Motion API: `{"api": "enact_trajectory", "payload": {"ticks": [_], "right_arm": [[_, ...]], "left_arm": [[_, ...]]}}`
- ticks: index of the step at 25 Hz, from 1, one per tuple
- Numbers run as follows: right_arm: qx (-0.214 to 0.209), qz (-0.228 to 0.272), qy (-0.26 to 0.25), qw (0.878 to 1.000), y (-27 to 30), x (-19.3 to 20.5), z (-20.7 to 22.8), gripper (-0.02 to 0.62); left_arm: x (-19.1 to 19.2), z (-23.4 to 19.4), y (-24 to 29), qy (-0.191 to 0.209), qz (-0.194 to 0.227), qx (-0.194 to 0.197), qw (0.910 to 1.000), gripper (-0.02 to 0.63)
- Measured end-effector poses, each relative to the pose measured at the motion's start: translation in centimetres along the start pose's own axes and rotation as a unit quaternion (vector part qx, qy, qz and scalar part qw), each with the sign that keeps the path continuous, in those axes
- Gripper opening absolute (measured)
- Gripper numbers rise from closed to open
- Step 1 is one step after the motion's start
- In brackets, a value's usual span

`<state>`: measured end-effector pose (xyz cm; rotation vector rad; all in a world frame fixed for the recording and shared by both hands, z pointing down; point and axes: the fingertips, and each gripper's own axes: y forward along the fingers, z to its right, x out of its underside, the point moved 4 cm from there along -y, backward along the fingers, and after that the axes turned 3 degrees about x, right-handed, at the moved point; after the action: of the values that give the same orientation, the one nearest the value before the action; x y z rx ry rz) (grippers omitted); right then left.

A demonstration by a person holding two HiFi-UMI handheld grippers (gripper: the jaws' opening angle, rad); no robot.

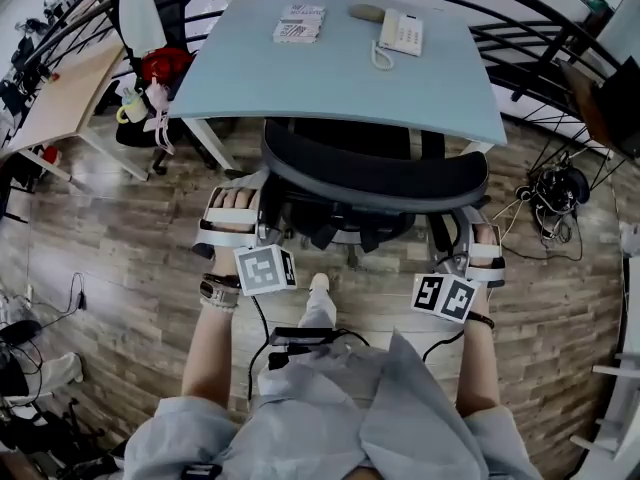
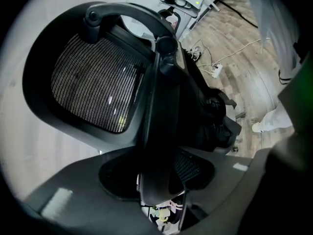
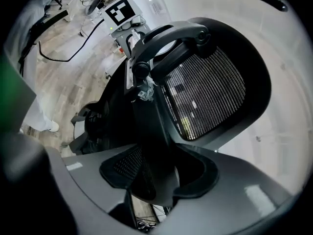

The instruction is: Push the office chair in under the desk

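Observation:
The black office chair stands at the pale blue desk, its seat partly under the desktop and its curved backrest top towards me. My left gripper is at the backrest's left side and my right gripper at its right side. In the left gripper view the mesh backrest fills the picture, and the left gripper is shut on its dark frame edge. The right gripper view shows the mesh backrest too, with the right gripper shut on the frame edge.
A white desk phone and a booklet lie on the desktop. Another chair with a red bag stands left of the desk, beside a wooden table. Cables lie on the floor at right. A black railing curves behind.

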<state>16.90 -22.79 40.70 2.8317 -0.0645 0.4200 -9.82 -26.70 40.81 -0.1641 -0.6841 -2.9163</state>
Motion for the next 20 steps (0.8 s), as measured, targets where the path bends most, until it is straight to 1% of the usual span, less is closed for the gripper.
{"api": "enact_trajectory", "payload": {"ticks": [5,14,20], "right_arm": [[-0.007,-0.012,0.003,1.0,3.6,0.2,1.3,0.198],[-0.005,-0.035,0.012,0.999,9.9,0.1,3.1,0.199],[-0.003,-0.042,0.009,0.999,12.1,0.5,4.0,0.199]], "left_arm": [[0.2,-1.7,3.4,-0.001,0.009,0.005,0.9999,0.195],[1.0,-4.7,9.4,0.003,0.025,0.006,0.9997,0.194],[0.8,-5.9,11.6,0.006,0.041,0.004,0.9991,0.194]]}}
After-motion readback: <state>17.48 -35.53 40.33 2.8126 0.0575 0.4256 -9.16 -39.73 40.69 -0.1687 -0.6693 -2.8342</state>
